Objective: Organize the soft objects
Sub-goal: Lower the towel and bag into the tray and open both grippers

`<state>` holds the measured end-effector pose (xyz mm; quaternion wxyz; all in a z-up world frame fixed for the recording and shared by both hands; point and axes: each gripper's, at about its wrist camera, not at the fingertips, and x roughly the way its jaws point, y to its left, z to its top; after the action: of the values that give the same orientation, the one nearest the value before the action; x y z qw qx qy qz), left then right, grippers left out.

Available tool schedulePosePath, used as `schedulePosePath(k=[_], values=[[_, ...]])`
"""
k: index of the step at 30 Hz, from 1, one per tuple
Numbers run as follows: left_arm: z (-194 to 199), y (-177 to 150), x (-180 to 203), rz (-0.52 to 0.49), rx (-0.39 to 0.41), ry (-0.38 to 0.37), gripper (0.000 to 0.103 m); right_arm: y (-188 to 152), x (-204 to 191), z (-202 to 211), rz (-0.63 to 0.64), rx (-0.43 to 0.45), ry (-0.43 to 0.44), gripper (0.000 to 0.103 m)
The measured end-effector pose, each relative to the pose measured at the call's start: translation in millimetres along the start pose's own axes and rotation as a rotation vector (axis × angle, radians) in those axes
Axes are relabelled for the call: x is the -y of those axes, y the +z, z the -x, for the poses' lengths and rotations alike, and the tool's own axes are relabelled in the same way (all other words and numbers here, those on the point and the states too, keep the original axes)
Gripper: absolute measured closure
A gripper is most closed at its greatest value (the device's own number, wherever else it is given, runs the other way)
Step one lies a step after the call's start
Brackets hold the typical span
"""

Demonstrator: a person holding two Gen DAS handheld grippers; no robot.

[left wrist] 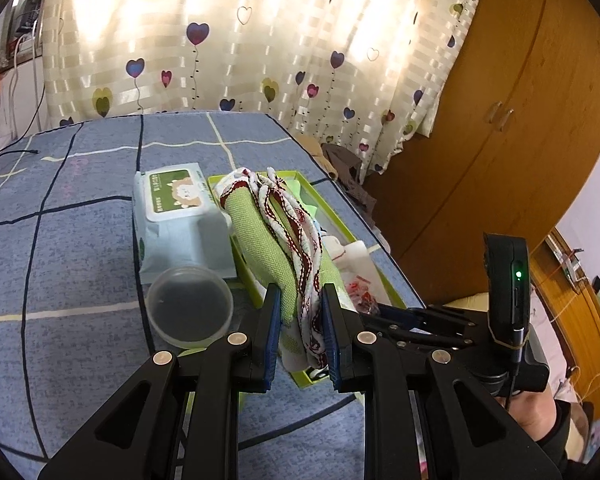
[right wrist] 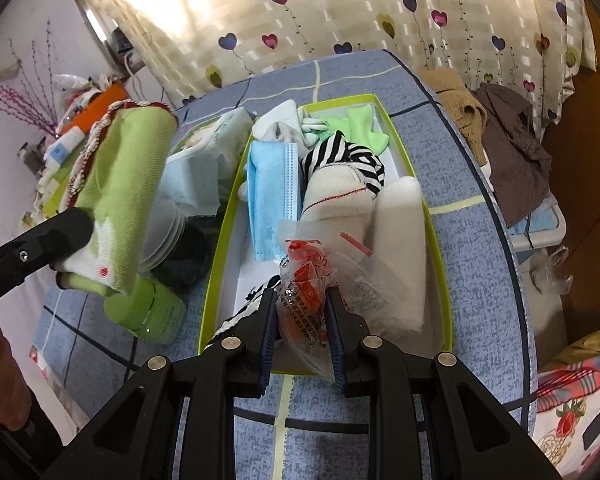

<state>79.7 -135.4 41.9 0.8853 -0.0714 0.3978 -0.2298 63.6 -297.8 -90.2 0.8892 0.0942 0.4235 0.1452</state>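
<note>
The left gripper (left wrist: 300, 312) clamps a rolled green cloth (left wrist: 268, 240) with red-white trim, held above the green box (right wrist: 440, 240). The right gripper (right wrist: 302, 320) pinches a clear bag (right wrist: 320, 280) at the box's near end; its print is unreadable. The cloth hides most of the box in the left view.

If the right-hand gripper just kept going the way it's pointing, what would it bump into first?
Probably the folded white cloth with a red stitched line, lying in the lime-green shallow box. The right gripper already has a crinkly clear plastic bag with red print between its jaws, so that bag would reach it first. Depth is uncertain.
</note>
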Motion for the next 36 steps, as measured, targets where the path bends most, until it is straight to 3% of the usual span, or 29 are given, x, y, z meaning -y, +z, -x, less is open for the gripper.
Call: schedulePosePath(k=[2, 4, 6, 21, 31, 36], values=[[-2.4, -0.4, 1.9, -0.004, -0.005, -0.001, 0.083, 0.6, -1.4, 0.6, 0.006, -0.003, 0.003, 0.078], [-5.5, -0.1, 3.9, -0.009, -0.010, -0.004, 0.083, 0.7, -2.4, 4.7, 0.007, 0.004, 0.012, 0.061], [-8.1, 0.4, 4.9, -0.011, -0.014, -0.005, 0.083, 0.5, -4.8, 9.0, 0.018, 0.015, 0.005, 0.053], [-47.6, 4.4, 11.8, -0.019, -0.075, -0.007, 0.083, 3.4, 0.2, 34.4, 0.016, 0.079, 0.005, 0.053], [-88.7, 4.6, 6.6, -0.011, -0.157, 0.012, 0.082, 10.2, 13.6, 28.7, -0.006, 0.074, 0.012, 0.053], [-91.8, 2.3, 3.9, -0.009, -0.162, 0.038, 0.074, 12.4, 14.6, 26.2, -0.004, 0.074, 0.019, 0.053]])
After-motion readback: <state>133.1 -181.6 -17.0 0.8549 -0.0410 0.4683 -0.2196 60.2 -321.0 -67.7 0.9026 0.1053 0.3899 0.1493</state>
